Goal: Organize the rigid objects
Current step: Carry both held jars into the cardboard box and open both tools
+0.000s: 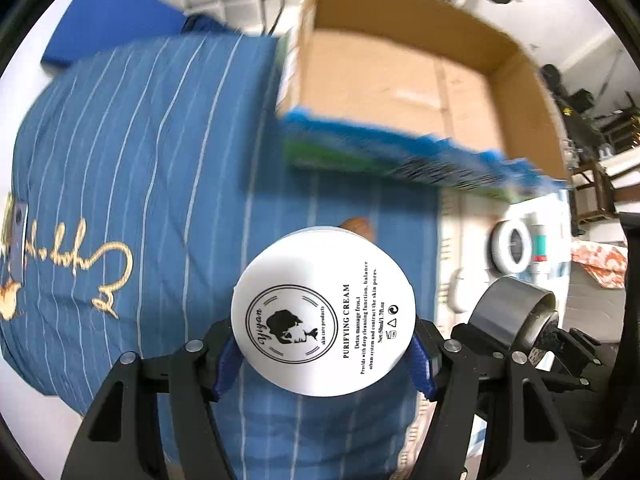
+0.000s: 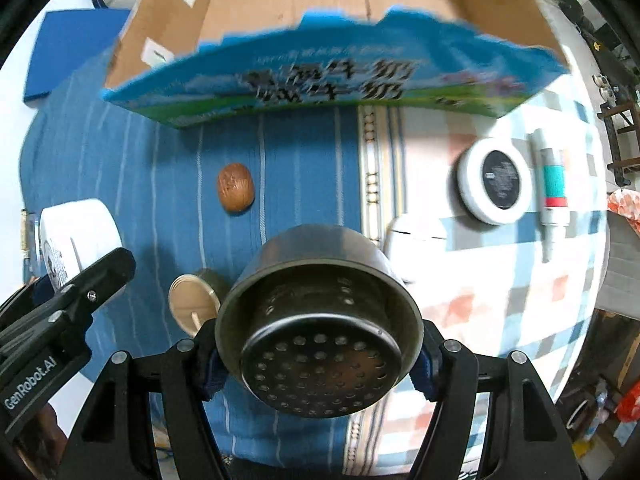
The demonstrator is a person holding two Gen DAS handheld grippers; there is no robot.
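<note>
Gripping: round white jar (image 1: pixel 323 312), perforated metal strainer (image 2: pixel 320 344).

Blurred carton print (image 2: pixel 332 80); walnut (image 1: pixel 358 226) mostly behind cream jar (image 1: pixel 324 316)

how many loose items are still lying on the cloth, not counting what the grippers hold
5: brown nut, small candle tin, white case, round white compact, tube. Others may be hidden.

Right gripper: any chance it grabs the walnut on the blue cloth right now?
Probably not. The right gripper is shut on the metal strainer cup, so its jaws are occupied. The walnut itself lies unobstructed ahead on the blue cloth.
</note>
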